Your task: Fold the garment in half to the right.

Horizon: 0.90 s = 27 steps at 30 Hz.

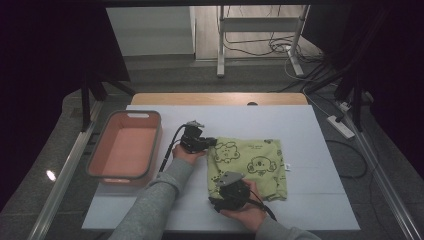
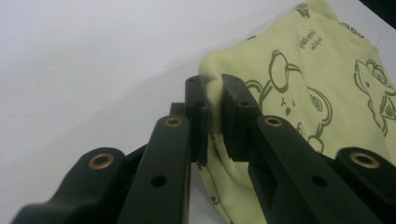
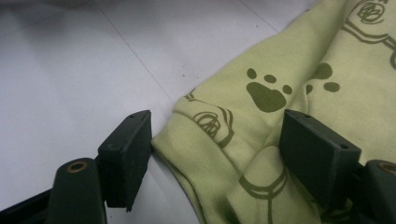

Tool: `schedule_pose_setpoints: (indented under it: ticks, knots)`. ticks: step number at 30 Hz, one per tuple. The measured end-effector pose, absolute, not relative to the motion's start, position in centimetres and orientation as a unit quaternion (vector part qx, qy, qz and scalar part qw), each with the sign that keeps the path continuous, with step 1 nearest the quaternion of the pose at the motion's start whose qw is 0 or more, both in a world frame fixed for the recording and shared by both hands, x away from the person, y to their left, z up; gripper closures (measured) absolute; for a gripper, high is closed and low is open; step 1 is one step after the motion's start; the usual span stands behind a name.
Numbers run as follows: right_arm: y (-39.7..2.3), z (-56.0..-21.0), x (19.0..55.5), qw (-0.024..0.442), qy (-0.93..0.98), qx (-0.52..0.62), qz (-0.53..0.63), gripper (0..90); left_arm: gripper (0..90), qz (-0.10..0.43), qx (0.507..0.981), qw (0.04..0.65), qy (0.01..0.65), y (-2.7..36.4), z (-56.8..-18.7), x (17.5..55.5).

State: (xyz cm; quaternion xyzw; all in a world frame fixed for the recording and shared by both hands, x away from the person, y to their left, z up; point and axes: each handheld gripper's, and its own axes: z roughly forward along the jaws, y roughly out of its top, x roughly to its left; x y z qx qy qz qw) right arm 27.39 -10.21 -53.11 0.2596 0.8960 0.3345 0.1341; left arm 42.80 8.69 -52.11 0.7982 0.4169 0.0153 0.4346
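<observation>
A pale green cloth (image 1: 250,162) printed with cartoon bears lies folded on the white table (image 1: 300,125). My left gripper (image 1: 212,142) is at the cloth's far left corner. In the left gripper view the gripper (image 2: 214,86) is shut on a pinched fold of the cloth (image 2: 299,79). My right gripper (image 1: 220,186) is at the cloth's near left corner. In the right gripper view this gripper (image 3: 217,126) stands open, its jaws wide on either side of the corner of the cloth (image 3: 289,60), with paw prints showing and the pads not pressing on it.
A pink rectangular basket (image 1: 159,145) stands left of the cloth, close to my left forearm. White tabletop stretches to the right of the cloth and behind it. Beyond the table's far edge are a metal stand (image 1: 220,50) and cables on the floor.
</observation>
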Motion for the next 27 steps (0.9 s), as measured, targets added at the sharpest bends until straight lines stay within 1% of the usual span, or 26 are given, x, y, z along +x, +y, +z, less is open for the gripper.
schedule_pose_setpoints:
  ticks: [2,3,4,5,7,8,9,10,11,13,16,21,27]
  knots:
    - [-10.2,-53.1,27.3,0.140,0.895,0.265,0.331,30.0,80.9,0.015,0.798,0.435,0.418,8.7,-52.2,42.8]
    - [-10.2,-53.1,27.3,0.140,0.895,0.265,0.331,30.0,80.9,0.014,0.797,0.435,0.418,8.7,-52.2,42.8]
    - [-10.2,-53.0,27.3,0.143,0.894,0.267,0.329,34.0,80.8,0.013,0.797,0.435,0.418,8.7,-52.3,42.8]
    - [-10.2,-53.0,27.3,0.143,0.894,0.267,0.329,34.0,80.8,0.013,0.797,0.435,0.418,8.7,-52.3,42.8]
    - [-10.4,-52.8,27.3,0.149,0.893,0.274,0.325,43.0,80.8,0.013,0.798,0.435,0.418,8.8,-52.3,42.8]
    - [-10.7,-52.7,27.5,0.156,0.890,0.278,0.326,52.3,80.6,0.013,0.798,0.435,0.418,8.8,-52.3,42.8]
    - [-10.8,-52.6,27.5,0.154,0.891,0.279,0.323,56.0,80.5,0.013,0.798,0.435,0.417,8.8,-52.3,42.8]
    - [-10.9,-52.6,27.5,0.160,0.890,0.283,0.321,58.7,80.5,0.013,0.798,0.435,0.417,8.8,-52.3,42.8]
    - [-10.9,-52.6,27.5,0.160,0.890,0.283,0.321,58.7,80.5,0.014,0.798,0.435,0.417,8.7,-52.3,42.8]
    - [-11.0,-52.5,27.6,0.161,0.889,0.283,0.322,63.1,80.5,0.014,0.798,0.435,0.416,8.7,-52.3,42.8]
    - [-11.3,-52.4,27.7,0.153,0.885,0.295,0.325,70.0,80.5,0.013,0.797,0.436,0.417,8.8,-52.2,42.8]
    - [-11.6,-52.2,27.7,0.146,0.883,0.300,0.330,73.4,80.5,0.013,0.796,0.438,0.417,8.8,-52.1,42.7]
    - [-11.9,-51.9,27.6,0.139,0.879,0.302,0.343,75.0,81.0,0.014,0.795,0.442,0.415,8.8,-51.9,42.6]
